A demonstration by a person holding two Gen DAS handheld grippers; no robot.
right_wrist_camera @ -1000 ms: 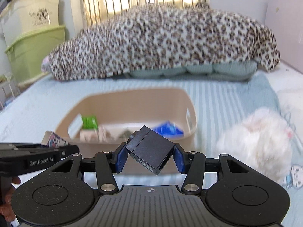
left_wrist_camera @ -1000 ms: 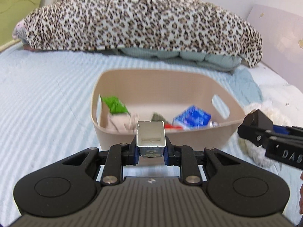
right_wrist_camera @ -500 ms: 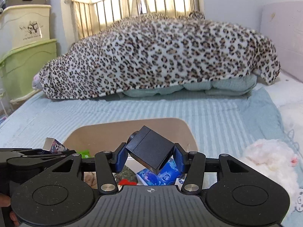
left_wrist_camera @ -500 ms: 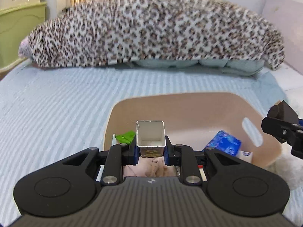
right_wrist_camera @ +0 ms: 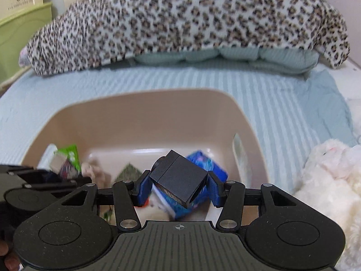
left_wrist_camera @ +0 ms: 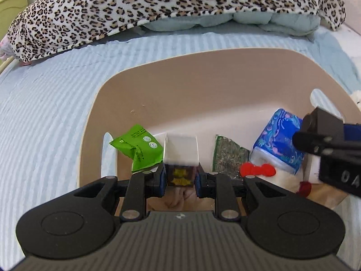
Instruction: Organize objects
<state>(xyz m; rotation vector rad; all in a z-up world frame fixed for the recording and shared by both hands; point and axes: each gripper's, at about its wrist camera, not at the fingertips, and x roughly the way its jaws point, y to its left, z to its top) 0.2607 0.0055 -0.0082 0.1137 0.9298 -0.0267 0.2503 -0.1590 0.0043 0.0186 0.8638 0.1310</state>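
You hold left tongs (left_wrist_camera: 180,178) clamped on small carton (left_wrist_camera: 180,158), right tongs (right_wrist_camera: 178,187) clamped on black box (right_wrist_camera: 178,180), both over beige bin (left_wrist_camera: 203,76) on bed, likely for drop-in.

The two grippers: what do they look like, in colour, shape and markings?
Both the left gripper and the right gripper are matte black, with a ribbed body, two round discs, silver screws and blue pads on the jaws. White lettering marks one side of the right gripper in the left wrist view.
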